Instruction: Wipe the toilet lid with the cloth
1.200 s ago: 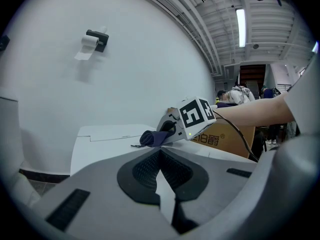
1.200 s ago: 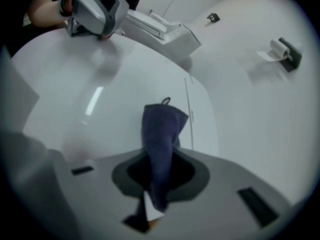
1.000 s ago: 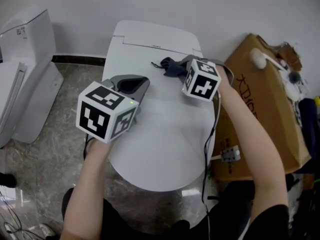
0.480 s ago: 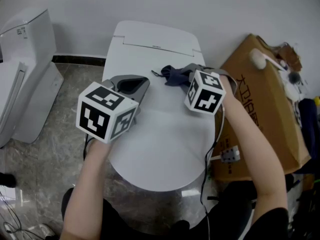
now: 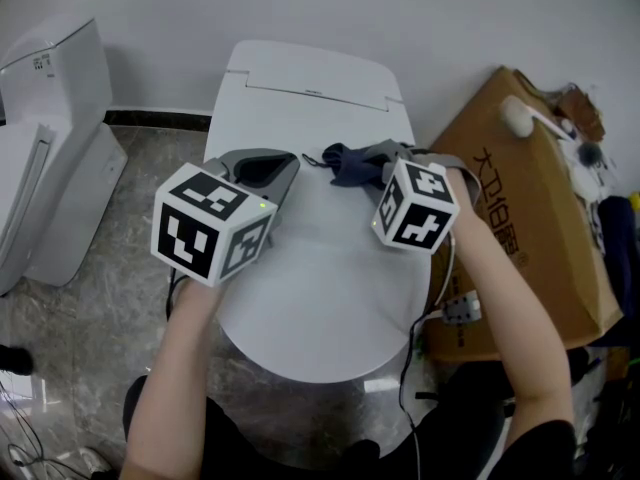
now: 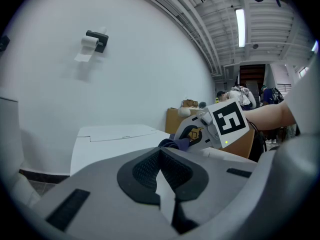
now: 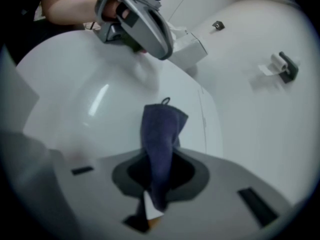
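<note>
Head view: my right hand-held gripper (image 5: pixel 372 160) held the dark cloth (image 5: pixel 345 163) on the far part of the toilet lid (image 5: pixel 320 278). My left hand-held gripper (image 5: pixel 262 166) hovered over the lid's left side.
Left gripper view: its jaws were closed together with nothing between them.
Right gripper view: its jaws were clamped on the cloth, whose free end trailed on the lid.
Progress: I judged the wiping under way, with the near half left to do.

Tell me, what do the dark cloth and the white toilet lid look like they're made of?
Cloth: soft textile, perhaps microfibre or terry; dark blue, matte, draping in folds, with a small hanging loop.
Toilet lid: hard, smooth, glossy white, likely moulded plastic, though ceramic can't be ruled out; it shows bright streak reflections.
</note>
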### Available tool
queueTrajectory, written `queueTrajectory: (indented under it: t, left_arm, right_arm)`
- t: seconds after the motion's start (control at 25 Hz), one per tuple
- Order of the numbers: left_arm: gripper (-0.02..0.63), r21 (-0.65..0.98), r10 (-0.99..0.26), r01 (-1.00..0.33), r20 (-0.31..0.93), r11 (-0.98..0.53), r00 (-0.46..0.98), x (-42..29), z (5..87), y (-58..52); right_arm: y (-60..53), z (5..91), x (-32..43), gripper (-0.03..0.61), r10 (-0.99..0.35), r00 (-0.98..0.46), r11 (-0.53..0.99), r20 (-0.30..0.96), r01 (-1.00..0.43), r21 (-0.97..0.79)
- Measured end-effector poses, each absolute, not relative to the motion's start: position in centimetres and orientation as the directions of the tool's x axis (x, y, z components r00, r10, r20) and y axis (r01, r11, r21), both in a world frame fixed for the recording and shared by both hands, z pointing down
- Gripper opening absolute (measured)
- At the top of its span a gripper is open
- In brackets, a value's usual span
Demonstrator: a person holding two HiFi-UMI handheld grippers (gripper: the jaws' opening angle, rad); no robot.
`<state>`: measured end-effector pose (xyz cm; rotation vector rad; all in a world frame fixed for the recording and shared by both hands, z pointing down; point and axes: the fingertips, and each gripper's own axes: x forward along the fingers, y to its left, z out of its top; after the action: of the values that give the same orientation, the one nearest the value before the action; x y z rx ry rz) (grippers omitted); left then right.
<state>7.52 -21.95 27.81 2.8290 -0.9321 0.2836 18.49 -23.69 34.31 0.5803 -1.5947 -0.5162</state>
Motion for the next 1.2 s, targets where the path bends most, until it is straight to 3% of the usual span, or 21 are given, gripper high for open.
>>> queueTrajectory:
  t: [1.2]
  left_arm:
    - [0.012, 0.083, -0.565, -0.594, 0.230, -0.800, 0.792, 7.5, 27.9, -21.9]
  right_arm:
    - [-15.7, 34.5, 16.8, 0.066, -0.598, -0.101, 0.801, 0.795, -0.101, 0.590]
